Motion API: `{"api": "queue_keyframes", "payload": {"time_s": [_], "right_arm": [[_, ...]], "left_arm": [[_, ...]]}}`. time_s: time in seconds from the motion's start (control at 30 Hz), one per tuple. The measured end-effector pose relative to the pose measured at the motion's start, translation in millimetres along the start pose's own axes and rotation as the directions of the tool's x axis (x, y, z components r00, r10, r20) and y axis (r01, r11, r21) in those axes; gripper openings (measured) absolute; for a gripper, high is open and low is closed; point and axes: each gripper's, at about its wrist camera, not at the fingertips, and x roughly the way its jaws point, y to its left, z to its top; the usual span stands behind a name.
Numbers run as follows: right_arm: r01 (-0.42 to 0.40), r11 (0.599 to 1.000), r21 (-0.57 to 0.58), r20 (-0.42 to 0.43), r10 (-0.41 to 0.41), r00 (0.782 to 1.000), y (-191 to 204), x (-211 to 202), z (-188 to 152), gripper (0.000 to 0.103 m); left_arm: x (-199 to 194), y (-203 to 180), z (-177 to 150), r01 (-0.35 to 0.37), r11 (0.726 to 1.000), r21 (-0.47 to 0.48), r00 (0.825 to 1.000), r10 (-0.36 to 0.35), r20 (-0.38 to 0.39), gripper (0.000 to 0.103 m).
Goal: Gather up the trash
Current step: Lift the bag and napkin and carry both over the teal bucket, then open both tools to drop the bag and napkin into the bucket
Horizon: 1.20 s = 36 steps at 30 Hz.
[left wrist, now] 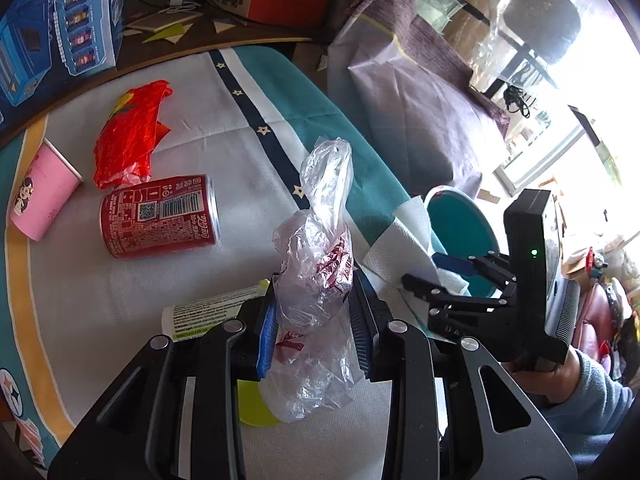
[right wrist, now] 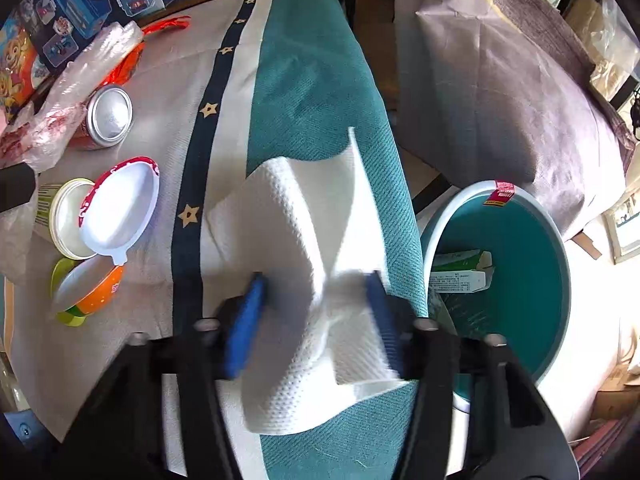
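My left gripper [left wrist: 314, 320] is shut on a crumpled clear plastic bag [left wrist: 320, 264] with red print, held above the cloth-covered table [left wrist: 120, 300]. My right gripper [right wrist: 316, 316] is open, its blue pads on either side of a white paper towel [right wrist: 304, 240] lying at the table's right edge; it also shows in the left wrist view [left wrist: 444, 276]. A teal bin [right wrist: 520, 280] with cartons inside stands just right of the table. A red cola can [left wrist: 160, 216], a red wrapper [left wrist: 128, 132] and a pink paper cup [left wrist: 40, 192] lie on the table.
A yellow-green tub [right wrist: 68, 216] with a peeled white lid [right wrist: 120, 208] and an orange cup [right wrist: 92, 288] sit at the table's left. Blue toy boxes [left wrist: 52, 20] stand at the back. A purple-covered shape [right wrist: 500, 80] is behind the bin.
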Motion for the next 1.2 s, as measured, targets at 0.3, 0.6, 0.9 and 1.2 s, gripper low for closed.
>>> {"api": "queue_keyframes", "payload": {"time_s": [0.3, 0.6, 0.9, 1.2], "right_arm": [[-0.147, 0.969, 0.197, 0.061, 0.138, 0.989, -50.7, -39.9, 2.5, 0.004], [-0.129, 0.911, 0.391, 0.179, 0.062, 0.982, -153.6, -90.8, -19.4, 0.004], [-0.128, 0.853, 0.507, 0.172, 0.046, 0.984, -214.8, -94.7, -54.4, 0.004], [-0.114, 0.848, 0.518, 0.128, 0.055, 0.990, -238.1, -88.4, -56.4, 0.004]], "left_arm": [[5.1, -30.9, 6.2, 0.008, 0.998, 0.058, 1.000, -0.007, -0.011, 0.033], [42.9, -124.6, 22.7, 0.089, 0.971, 0.221, 0.995, -0.074, -0.073, 0.033], [108.5, -214.4, 27.3, 0.154, 0.924, 0.350, 0.979, -0.095, -0.180, 0.033], [143.5, -246.7, 37.1, 0.173, 0.913, 0.369, 0.974, -0.102, -0.204, 0.070]]}}
